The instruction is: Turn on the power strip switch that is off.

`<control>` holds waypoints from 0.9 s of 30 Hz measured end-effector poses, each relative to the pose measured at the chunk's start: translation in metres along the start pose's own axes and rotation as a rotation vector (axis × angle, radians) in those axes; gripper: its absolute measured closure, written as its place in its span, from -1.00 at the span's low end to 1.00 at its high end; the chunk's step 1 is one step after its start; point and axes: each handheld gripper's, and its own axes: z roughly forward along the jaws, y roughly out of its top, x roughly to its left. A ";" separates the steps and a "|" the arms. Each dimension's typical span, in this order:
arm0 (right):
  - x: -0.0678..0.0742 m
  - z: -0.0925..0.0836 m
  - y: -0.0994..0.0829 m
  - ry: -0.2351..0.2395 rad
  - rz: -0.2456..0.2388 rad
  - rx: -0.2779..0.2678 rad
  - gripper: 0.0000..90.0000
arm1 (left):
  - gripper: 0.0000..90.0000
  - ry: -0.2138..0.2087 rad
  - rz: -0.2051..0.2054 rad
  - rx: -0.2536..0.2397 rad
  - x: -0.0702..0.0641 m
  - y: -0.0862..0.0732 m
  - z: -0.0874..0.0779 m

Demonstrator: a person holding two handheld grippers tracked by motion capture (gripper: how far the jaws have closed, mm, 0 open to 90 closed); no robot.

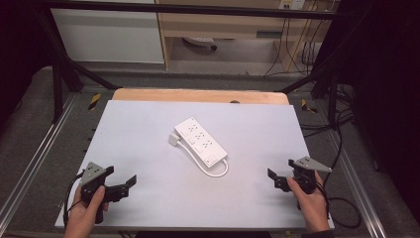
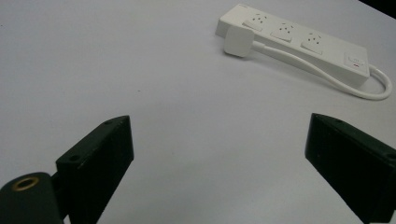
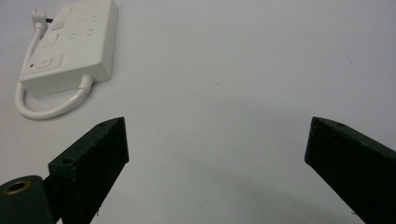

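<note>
Table (image 1: 148, 198) first: its pale top carries one thing, a white power strip (image 1: 200, 140), lying slantwise near the middle, well apart from both our grippers. Our left gripper (image 1: 122, 187) rests at the near left corner and our right gripper (image 1: 275, 179) at the near right edge, each held in a hand, each with its jaws spread wide and holding nothing. From the left gripper view the strip (image 2: 299, 44) sits far ahead to the right, with its plug (image 2: 238, 41) lying just beside the long side at the far end, unplugged, and the cord (image 2: 327, 74) running along the body and looping round at the switch end. The right gripper view shows the strip (image 3: 70, 42) ahead to the left, with the loop of cord (image 3: 46, 109) curling out of the nearer end. We judge the step in hand to be the reach toward the strip, with nothing yet grasped. To do it well, we would bring one gripper across the short width of the body to steady it, jaws square to the long sides, and send the other to the plug, closing on its flat faces and not on the cord. The plug is small and smooth, so we should come in low and level, and keep the loop clear of the jaws.
</note>
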 end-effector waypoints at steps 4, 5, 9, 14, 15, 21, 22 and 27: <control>-0.002 0.000 -0.001 -0.008 0.008 0.005 -0.80 | -0.82 -0.005 0.004 0.001 -0.001 0.000 0.001; -0.002 0.000 -0.001 -0.010 0.001 0.006 -0.79 | -0.82 -0.006 0.005 0.002 -0.001 0.000 0.001; -0.001 -0.001 -0.001 -0.004 -0.003 0.002 -0.80 | -0.82 -0.008 0.006 0.003 -0.001 0.000 0.001; -0.002 -0.003 0.001 -0.001 0.009 -0.011 -0.80 | -0.82 -0.007 0.006 0.007 -0.001 -0.001 0.001; -0.002 -0.003 0.002 0.001 0.009 -0.011 -0.80 | -0.82 -0.008 0.005 0.007 -0.001 -0.001 0.001; -0.001 -0.005 0.005 0.011 0.005 -0.021 -0.83 | -0.82 -0.011 0.013 0.012 -0.001 -0.001 0.001; 0.000 -0.006 0.006 0.014 0.004 -0.022 -0.83 | -0.82 -0.011 0.013 0.012 -0.001 -0.001 0.001; 0.004 -0.007 0.008 0.028 -0.002 -0.032 -0.84 | -0.84 -0.008 0.007 0.007 -0.001 -0.001 0.001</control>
